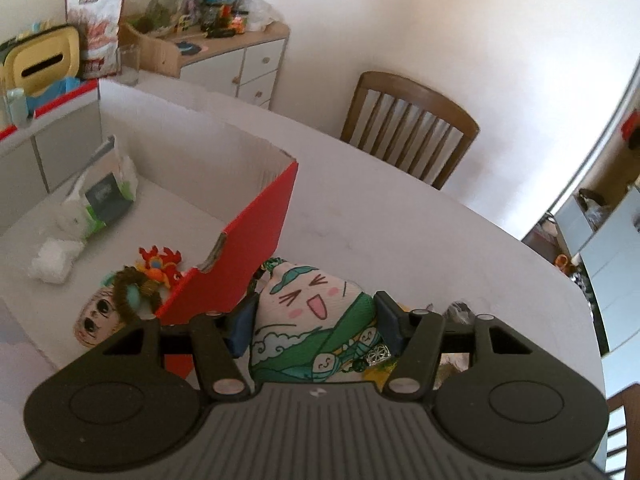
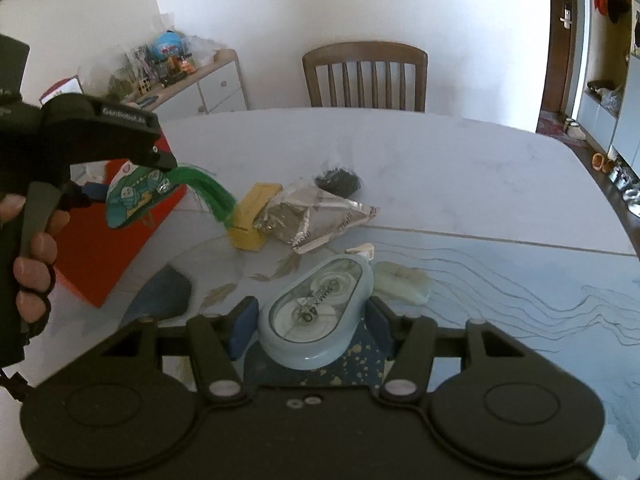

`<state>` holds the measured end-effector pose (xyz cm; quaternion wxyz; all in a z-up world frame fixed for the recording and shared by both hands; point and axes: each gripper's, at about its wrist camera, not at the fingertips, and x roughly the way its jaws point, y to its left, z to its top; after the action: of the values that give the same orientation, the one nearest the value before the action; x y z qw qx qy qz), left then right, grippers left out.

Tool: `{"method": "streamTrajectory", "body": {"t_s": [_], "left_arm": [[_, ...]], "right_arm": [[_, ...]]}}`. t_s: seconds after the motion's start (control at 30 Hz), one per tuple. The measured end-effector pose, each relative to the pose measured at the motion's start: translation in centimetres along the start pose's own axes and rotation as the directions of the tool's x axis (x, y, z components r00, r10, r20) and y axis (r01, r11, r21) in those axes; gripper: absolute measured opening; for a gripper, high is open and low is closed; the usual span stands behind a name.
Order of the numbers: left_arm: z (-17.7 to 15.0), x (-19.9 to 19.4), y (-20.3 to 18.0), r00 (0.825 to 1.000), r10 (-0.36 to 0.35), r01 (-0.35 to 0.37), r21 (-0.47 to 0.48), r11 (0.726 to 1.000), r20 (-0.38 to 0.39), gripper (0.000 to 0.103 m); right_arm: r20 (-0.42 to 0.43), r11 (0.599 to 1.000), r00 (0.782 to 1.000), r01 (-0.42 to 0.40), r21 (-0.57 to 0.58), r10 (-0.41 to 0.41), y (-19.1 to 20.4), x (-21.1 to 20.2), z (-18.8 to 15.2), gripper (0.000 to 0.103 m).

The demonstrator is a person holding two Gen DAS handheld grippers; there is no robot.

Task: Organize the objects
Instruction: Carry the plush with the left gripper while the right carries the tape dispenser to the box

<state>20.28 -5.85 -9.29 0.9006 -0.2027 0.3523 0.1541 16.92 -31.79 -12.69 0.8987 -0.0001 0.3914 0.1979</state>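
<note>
A pale worktop (image 2: pixel 440 168) faces a wooden chair (image 2: pixel 364 76). The red box (image 1: pixel 256 240) (open-topped) holds a tissue pack (image 1: pixel 102 196). The left tool (image 1: pixel 316 320) grips a cloth pouch (image 1: pixel 316 312) beside the box; the right tool (image 2: pixel 312 320) clamps a tape dispenser (image 2: pixel 316 308).

- The left wrist view looks forward and down along its tongs (image 1: pixel 316 320), close above the red box (image 1: pixel 256 240) at the worktop (image 1: pixel 400 232) edge.
- The right wrist view looks the same way from further right, taking in the left tongs (image 2: pixel 120 192).
- Both share the box, chair (image 1: pixel 412 128) and cabinet (image 1: pixel 236 64).
</note>
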Motion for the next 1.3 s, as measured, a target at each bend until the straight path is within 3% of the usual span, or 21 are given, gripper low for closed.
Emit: {"method": "streamTrajectory", "body": {"t_s": [0.3,0.6,0.83,1.2,1.3], "left_arm": [[0.9,-4.3,1.8,0.997,-0.076,0.075,0.059,0.995,0.006,0.061],[3.2,-7.2,5.2,0.987,-0.163,0.161,0.141,0.977,0.001,0.061],[5.8,-7.7,9.8,0.986,-0.167,0.165,0.174,0.971,0.000,0.061],[10.6,-6.9,17.6,0.994,-0.111,0.106,0.205,0.973,0.016,0.061],[11.8,-5.8,19.2,0.995,-0.099,0.099,0.218,0.971,-0.011,0.061]], "right_arm": [[0.036,0.999,0.998,-0.041,-0.018,0.042,0.8,-3.2,0.9,0.057],[0.077,0.995,0.993,-0.082,-0.049,0.086,4.6,-4.8,2.9,0.057],[0.092,0.990,0.988,-0.115,-0.078,0.122,10.0,-4.3,4.9,0.057],[0.081,0.981,0.985,-0.141,-0.133,0.153,17.9,-1.5,7.3,0.057],[0.074,0.977,0.984,-0.150,-0.154,0.163,19.7,-0.6,7.9,0.057]]}}
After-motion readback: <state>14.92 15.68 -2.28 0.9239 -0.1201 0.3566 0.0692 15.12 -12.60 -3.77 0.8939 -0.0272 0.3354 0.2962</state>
